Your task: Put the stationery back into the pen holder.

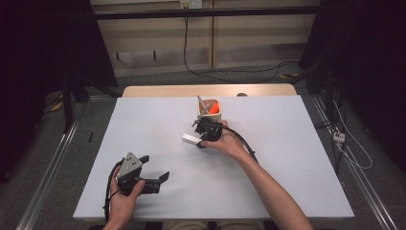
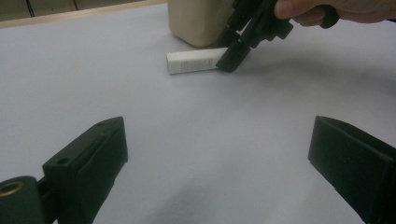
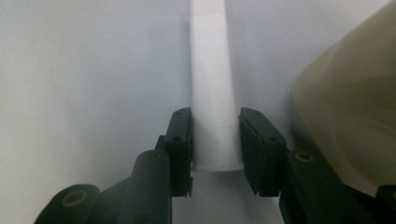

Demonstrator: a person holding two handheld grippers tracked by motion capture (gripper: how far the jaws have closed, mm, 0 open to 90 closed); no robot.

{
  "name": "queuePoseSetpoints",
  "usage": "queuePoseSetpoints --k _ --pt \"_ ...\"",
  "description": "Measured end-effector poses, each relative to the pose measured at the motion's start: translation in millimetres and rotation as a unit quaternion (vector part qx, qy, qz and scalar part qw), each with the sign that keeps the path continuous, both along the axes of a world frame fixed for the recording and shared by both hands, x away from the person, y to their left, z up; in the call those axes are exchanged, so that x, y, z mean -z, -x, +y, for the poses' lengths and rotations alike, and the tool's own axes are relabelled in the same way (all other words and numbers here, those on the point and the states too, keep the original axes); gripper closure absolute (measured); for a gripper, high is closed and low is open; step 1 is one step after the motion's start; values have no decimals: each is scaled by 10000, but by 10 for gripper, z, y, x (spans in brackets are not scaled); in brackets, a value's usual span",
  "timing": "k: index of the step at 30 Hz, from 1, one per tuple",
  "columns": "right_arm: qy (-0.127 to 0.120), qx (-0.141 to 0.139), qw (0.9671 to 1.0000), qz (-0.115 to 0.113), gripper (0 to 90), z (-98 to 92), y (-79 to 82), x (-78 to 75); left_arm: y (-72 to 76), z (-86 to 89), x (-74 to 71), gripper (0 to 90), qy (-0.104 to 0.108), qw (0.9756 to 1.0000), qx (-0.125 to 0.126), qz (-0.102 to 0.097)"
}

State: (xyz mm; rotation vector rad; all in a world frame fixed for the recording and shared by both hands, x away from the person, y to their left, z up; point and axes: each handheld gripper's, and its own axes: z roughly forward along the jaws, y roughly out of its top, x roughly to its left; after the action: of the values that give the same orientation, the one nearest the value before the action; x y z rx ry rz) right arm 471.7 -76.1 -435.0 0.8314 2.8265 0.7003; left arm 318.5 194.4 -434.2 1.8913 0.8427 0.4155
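Two grippers: both over the white table (image 1: pixel 297 182), each in one of the person's hands, well apart from each other.
Right gripper (image 1: pixel 200 140): out near the middle of the table, tipped down onto the end of a white tube (image 1: pixel 190 139).
Right jaws: either side of the tube's near end in the right gripper view, narrowed down to the tube's width. The left pad (image 3: pixel 181 140) sits against the tube's side; on the right a thin sliver of gap may remain, so a firm squeeze can't be confirmed from here.
White tube: lying flat on the table surface, long and slim, its far end running away from the right gripper. In the left gripper view it lies crosswise with faint print along its side, one end tucked under the black jaws.
Beige holder (image 1: pixel 212 114): upright just behind the right gripper, close beside the tube, with something orange and a grey pointed piece inside.
Left gripper (image 1: pixel 159 178): low at the near left of the table, lying level, grey three-cornered plate on top.
Left jaws: spread wide in the left gripper view, only bare table between them, gripping nothing.
Right hand (image 1: pixel 230 143): wrapped round the gripper's body, forearm stretching back toward the near edge.
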Motion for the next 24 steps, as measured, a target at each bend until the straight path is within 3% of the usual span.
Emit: queuePoseSetpoints --k 16,24 --pt "-81 -91 9999 115 673 -32 -32 -2 -22 9 18 47 -15 10000 4 84" --pt "-260 -131 9995 104 674 -137 2 -70 -18 -23 12 47 -191 9997 161 15"
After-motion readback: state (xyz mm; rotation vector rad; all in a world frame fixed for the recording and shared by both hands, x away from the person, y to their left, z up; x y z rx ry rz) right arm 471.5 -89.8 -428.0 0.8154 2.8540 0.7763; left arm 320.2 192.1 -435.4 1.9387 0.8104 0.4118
